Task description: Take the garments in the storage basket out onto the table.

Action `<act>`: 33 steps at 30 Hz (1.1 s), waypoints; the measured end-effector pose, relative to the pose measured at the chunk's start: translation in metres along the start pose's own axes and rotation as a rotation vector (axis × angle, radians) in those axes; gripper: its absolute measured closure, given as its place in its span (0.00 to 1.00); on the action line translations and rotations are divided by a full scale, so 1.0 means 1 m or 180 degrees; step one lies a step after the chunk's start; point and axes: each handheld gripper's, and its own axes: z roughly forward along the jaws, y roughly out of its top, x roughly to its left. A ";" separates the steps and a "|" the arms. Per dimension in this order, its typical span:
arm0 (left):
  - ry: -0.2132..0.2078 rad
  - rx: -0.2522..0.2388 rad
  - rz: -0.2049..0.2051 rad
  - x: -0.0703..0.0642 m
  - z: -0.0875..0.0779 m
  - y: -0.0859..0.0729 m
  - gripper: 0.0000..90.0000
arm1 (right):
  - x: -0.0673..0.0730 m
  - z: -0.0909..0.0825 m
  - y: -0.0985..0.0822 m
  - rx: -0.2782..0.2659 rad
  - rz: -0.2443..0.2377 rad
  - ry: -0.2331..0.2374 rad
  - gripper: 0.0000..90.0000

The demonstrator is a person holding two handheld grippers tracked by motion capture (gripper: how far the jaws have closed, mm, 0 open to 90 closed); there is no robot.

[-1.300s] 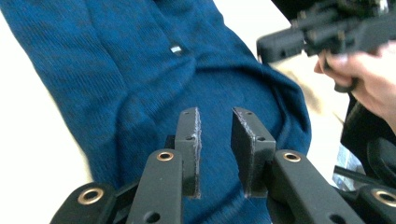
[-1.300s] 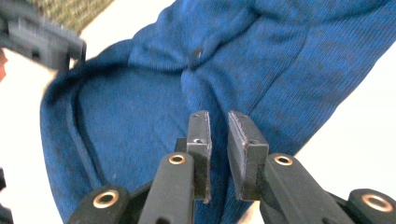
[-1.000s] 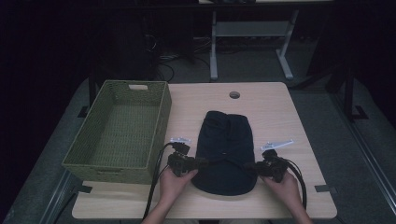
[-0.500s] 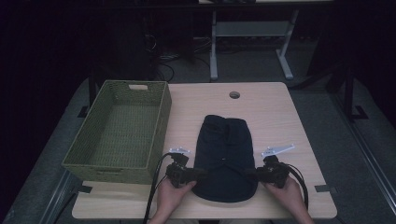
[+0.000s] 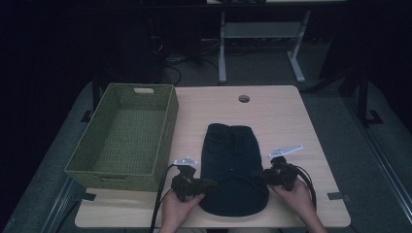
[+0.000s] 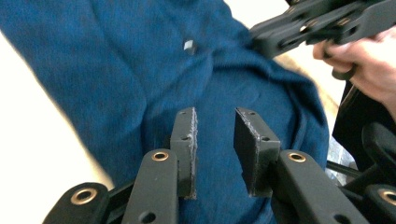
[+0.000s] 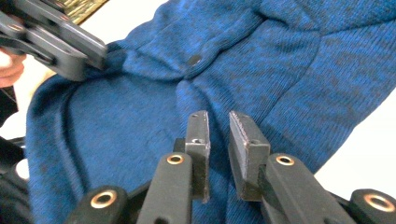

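Note:
A dark blue knitted garment (image 5: 231, 160) lies folded on the wooden table (image 5: 277, 116), its rounded end toward the near edge. My left gripper (image 5: 210, 184) points at its left side, and my right gripper (image 5: 258, 175) points at its right side. In the left gripper view the left gripper (image 6: 215, 135) hovers over the knit (image 6: 116, 70) with an empty gap between the jaws. The right gripper (image 7: 218, 135) stands the same way over the fabric (image 7: 289, 60), near a small button (image 7: 194, 59). Both pairs of jaws have just been opening, and nothing is between them.
An empty green woven basket (image 5: 167, 126) stands left of the garment, close to my left hand. A round cable hole (image 5: 244, 98) sits at the table's far side. A desk frame (image 5: 257, 34) stands on the floor beyond. Bare tabletop lies right of the garment.
Both hands have drawn back toward the near edge. The garment's near end now looks rounder and lies closer to that edge.

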 end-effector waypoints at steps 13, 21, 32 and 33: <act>0.0040 0.0062 -0.0175 0.019 0.025 0.011 0.76 | 0.003 0.009 -0.005 0.0174 -0.0092 0.0089 0.87; 0.0002 0.0125 -0.0113 0.011 0.016 -0.004 0.78 | 0.010 0.007 -0.015 0.0172 -0.0080 0.0239 0.88; -0.0033 -0.0171 -0.0085 0.008 0.010 0.014 0.75 | 0.009 -0.003 0.035 -0.0212 -0.0045 0.0298 0.93; -0.0034 -0.0205 -0.0116 0.010 0.011 0.018 0.75 | 0.006 -0.002 0.043 -0.0253 -0.0015 0.0257 0.94</act>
